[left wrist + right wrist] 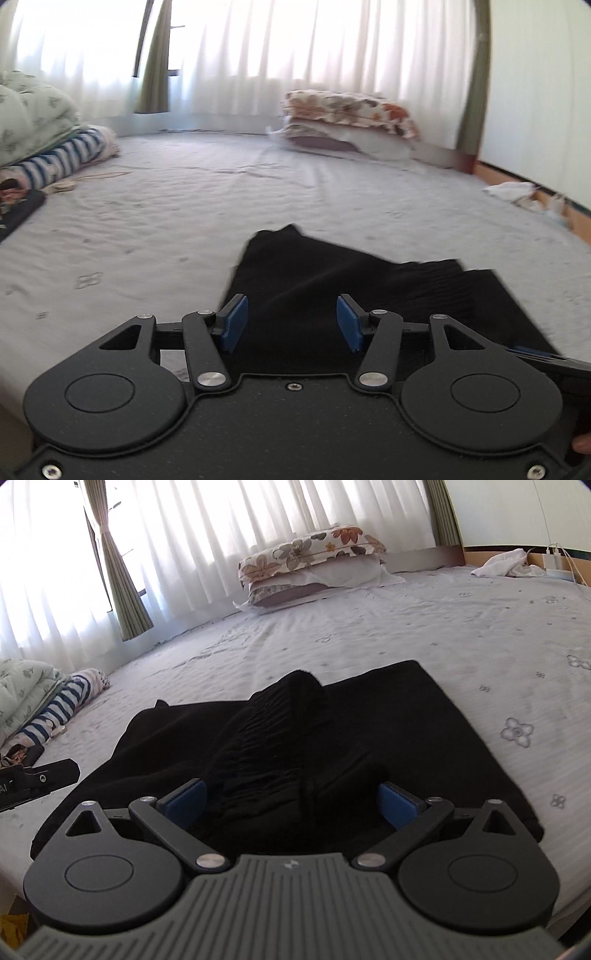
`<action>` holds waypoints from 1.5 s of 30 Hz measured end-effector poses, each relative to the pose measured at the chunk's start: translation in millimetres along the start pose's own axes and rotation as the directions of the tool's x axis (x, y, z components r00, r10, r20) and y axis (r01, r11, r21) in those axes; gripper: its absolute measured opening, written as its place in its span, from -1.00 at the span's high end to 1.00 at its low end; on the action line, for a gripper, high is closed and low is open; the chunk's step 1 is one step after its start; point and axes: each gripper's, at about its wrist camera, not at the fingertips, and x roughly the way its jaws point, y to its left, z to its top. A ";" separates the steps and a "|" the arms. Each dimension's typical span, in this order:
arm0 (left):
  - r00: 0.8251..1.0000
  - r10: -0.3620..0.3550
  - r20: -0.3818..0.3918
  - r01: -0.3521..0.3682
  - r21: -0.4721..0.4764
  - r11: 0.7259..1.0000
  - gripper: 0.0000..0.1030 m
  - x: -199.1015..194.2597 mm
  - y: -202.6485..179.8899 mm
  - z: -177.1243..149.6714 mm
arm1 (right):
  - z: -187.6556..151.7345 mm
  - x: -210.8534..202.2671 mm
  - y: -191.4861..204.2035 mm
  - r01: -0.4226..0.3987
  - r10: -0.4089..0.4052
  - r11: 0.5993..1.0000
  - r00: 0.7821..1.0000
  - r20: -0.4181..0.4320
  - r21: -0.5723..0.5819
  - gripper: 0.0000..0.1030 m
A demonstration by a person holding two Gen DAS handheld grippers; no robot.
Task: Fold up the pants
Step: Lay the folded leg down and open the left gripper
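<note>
Black pants (332, 295) lie folded on the pale bed sheet (184, 221), their ribbed waistband (266, 746) bunched across the top in the right wrist view. My left gripper (291, 321) is open above the pants' left part, its blue pads (234, 325) apart and pressing nothing. My right gripper (291, 805) is open wide over the middle of the pants (388, 731), cloth lying below and between its blue pads (186, 801) without being pinched. The left gripper's black body (37, 781) shows at the left edge of the right wrist view.
Floral pillows (314, 561) are stacked at the far side by white curtains (295, 44). A rolled striped blanket (70, 158) and a green-patterned quilt (29, 114) sit at the left. White cloth (502, 563) and a charger with cables (554, 561) lie by the wooden edge at the far right.
</note>
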 end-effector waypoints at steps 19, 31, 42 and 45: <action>1.000 -0.001 -0.030 0.001 0.009 1.000 -0.01 19.3 -3.2 -13.3 | 16.6 -14.4 -7.6 0.241 -0.241 0.970 0.944 0.226 0.029 0.56; 0.996 -0.023 -0.084 0.031 0.093 0.995 -0.01 31.4 -36.0 -28.5 | -5.7 -17.4 -38.2 0.408 -0.397 0.913 0.896 0.201 -0.015 0.46; 0.992 -0.017 -0.122 0.026 0.077 0.997 -0.01 41.9 -33.6 -30.4 | -15.9 -15.5 -39.0 0.415 -0.389 0.906 0.896 0.216 -0.088 0.37; 0.992 -0.018 -0.126 0.027 0.072 0.997 -0.02 44.5 -31.1 -30.7 | -18.2 -15.6 -39.1 0.416 -0.385 0.902 0.895 0.224 -0.113 0.35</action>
